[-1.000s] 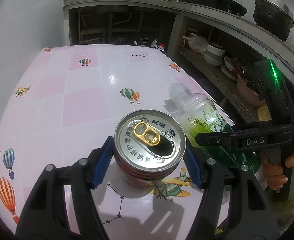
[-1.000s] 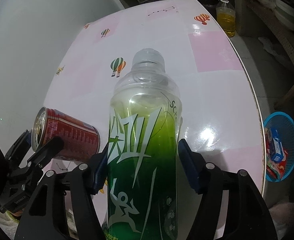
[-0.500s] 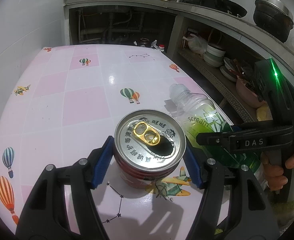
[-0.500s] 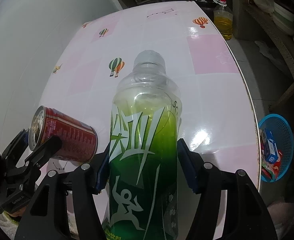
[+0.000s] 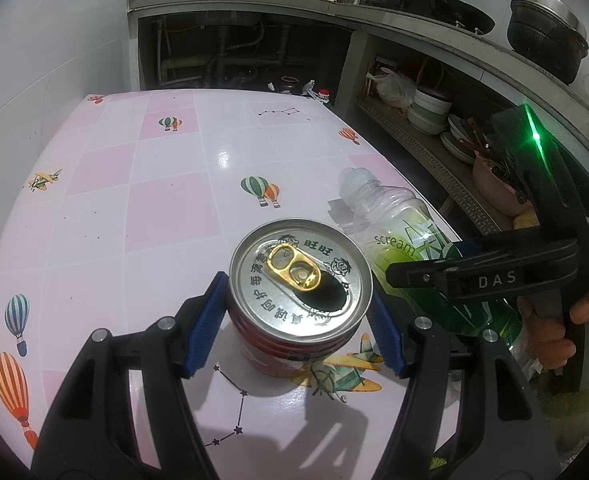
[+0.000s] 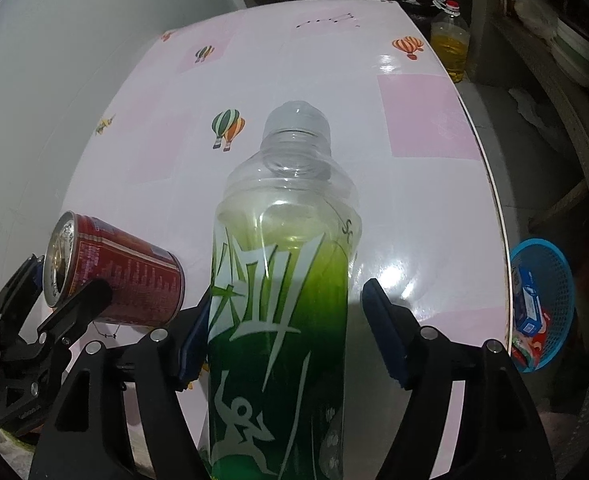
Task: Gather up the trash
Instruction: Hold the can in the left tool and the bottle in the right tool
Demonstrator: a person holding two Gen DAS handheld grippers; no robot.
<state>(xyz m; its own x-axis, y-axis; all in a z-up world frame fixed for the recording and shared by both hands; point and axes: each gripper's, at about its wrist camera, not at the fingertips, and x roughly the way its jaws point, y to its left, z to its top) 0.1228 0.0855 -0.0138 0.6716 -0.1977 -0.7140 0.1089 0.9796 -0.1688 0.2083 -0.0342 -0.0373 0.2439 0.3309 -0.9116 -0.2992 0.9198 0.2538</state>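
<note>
A red drink can (image 5: 300, 280) with a silver top and gold pull tab sits between the blue pads of my left gripper (image 5: 298, 312), which is shut on it just above the pink tablecloth. The right wrist view shows the same can (image 6: 134, 276) tilted in that gripper (image 6: 60, 292). A clear bottle (image 6: 282, 280) with a green label and yellow-green liquid stands between the fingers of my right gripper (image 6: 286, 320). Its jaws are opening: the left pad is against the bottle, while the right pad (image 6: 382, 332) stands apart from it. The bottle (image 5: 406, 240) lies right of the can.
The table (image 5: 134, 200) has a pink and white balloon-print cover, and its right edge is close to the bottle. A blue basket (image 6: 562, 280) holding packets sits on the floor at the right. An oil bottle (image 6: 450, 48) stands beyond the far corner. Shelves of bowls (image 5: 430, 112) line the right side.
The right gripper's jaws have widened, and its right pad has come off the bottle. The left gripper and the can have not moved.
</note>
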